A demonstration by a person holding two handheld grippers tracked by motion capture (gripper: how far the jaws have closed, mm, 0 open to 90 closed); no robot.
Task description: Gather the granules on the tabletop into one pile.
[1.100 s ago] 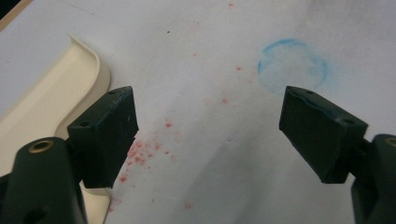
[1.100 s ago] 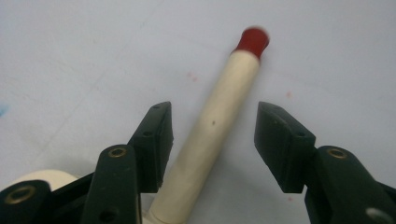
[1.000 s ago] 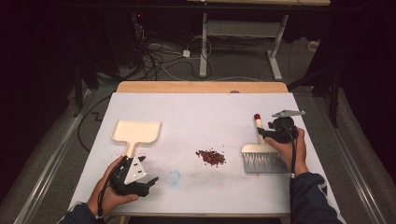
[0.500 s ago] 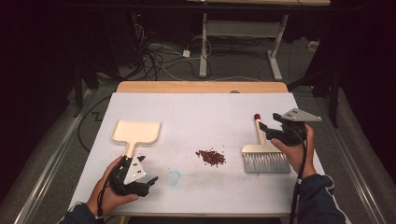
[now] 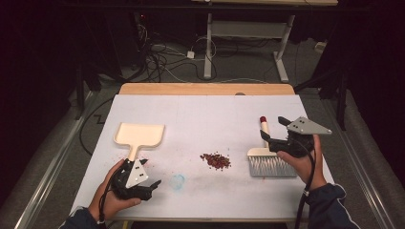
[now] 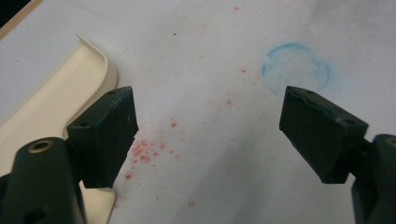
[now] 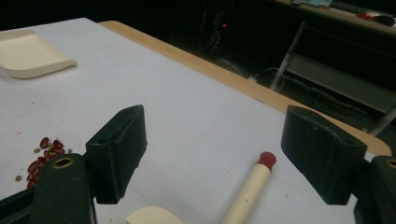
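— Two tools down: the brush (image 5: 270,162) lies right of the beans (image 5: 216,160), the dustpan (image 5: 139,135) at the left.
— My right gripper (image 7: 212,154) just opened, empty, above the brush; the left gripper (image 6: 210,135) gapes too.
— Light, stiff, probably; I'd pinch its handle (image 7: 247,193) mid-length.

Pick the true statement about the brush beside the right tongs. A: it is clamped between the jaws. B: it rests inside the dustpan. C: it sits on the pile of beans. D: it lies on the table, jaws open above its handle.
D: the brush lies flat on the table, its handle between the open jaws of the right tongs, untouched.
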